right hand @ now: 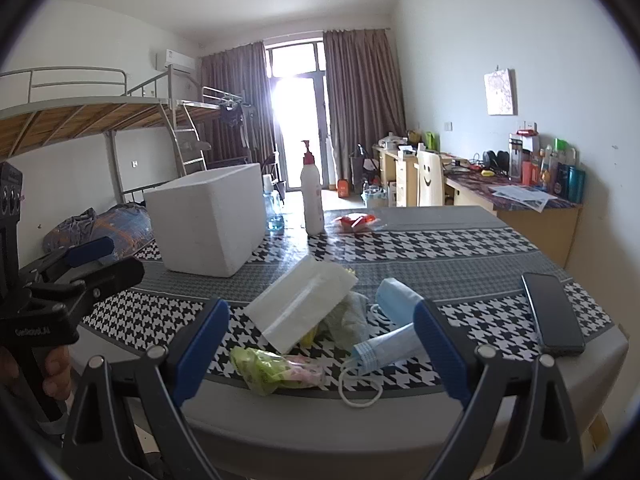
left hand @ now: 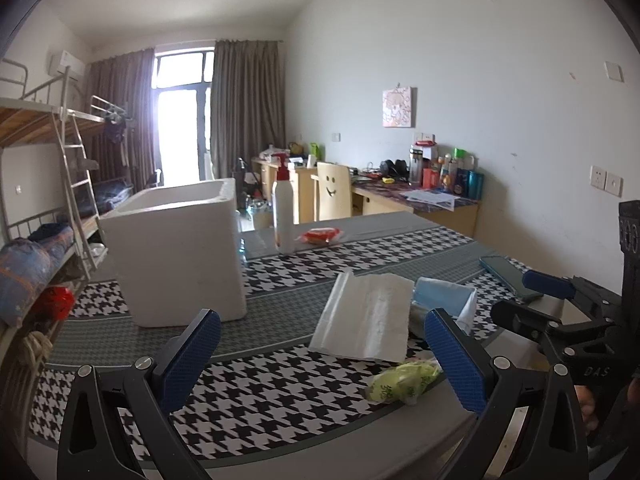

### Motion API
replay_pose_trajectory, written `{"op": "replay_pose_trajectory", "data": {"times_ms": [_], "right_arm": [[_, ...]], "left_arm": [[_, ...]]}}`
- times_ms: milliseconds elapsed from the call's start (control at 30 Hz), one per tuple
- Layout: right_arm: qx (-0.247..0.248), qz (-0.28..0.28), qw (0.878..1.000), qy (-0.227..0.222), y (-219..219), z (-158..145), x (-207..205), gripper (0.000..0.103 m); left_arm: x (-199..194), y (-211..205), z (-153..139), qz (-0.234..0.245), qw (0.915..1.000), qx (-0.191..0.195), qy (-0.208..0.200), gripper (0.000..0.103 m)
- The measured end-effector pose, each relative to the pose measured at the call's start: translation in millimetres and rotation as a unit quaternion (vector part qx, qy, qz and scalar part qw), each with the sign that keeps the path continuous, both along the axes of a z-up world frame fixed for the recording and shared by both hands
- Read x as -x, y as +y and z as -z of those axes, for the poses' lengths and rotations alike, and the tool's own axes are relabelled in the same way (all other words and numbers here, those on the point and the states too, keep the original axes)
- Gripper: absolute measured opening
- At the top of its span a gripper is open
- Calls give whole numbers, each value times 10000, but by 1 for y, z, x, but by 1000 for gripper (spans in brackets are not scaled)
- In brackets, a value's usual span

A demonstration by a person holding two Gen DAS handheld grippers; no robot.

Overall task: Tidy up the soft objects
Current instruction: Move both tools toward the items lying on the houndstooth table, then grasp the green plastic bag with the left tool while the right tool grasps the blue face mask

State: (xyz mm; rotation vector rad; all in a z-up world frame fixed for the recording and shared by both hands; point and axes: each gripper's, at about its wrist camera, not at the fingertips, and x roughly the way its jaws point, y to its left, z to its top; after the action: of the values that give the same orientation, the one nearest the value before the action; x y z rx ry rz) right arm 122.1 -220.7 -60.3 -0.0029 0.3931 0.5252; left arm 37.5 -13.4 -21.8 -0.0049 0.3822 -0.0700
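Both claws spread, empty: left claw (left hand: 322, 354), right claw (right hand: 322, 346). Soft stuff piled on worktop (right hand: 460, 256) in front of foam box (right hand: 208, 220): tissue pack (right hand: 300, 306), masks (right hand: 394, 320), green bag (right hand: 264, 368). Phone (right hand: 554, 314) right of pile.

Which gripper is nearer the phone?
Right. The right gripper hovers open at the near table edge, just left of the phone; the left gripper is open further left, beyond it.

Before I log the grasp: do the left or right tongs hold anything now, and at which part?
Nothing is held. The left tongs and right tongs are both open and empty, above the near edge of the table.
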Motion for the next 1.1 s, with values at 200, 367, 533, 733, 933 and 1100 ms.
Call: {"op": "replay_pose_trajectory", "data": {"times_ms": [200,367,533,733,933,1100], "right_arm": [[19,76,9999,124,-3,5,-6,96],[55,160,9996,243,-6,10,-12,96],[161,225,9988,394,-7,14,-19,96],[326,338,9970,618,-6,22,-29,96],[359,419,9954,777,-7,29,-36,96],[396,504,9932,971,-8,35,-48,96]], "left_arm": [[-8,-11,9,223,9996,-65,160,102],[-14,-16,19,400,9987,-48,328,102],[-22,-23,30,546,9970,-108,546,102],[-33,-28,42,592,9953,-89,764,102],[-42,-36,55,664,9929,-151,977,102],[-50,-39,64,743,9905,-157,1144,102]]}}
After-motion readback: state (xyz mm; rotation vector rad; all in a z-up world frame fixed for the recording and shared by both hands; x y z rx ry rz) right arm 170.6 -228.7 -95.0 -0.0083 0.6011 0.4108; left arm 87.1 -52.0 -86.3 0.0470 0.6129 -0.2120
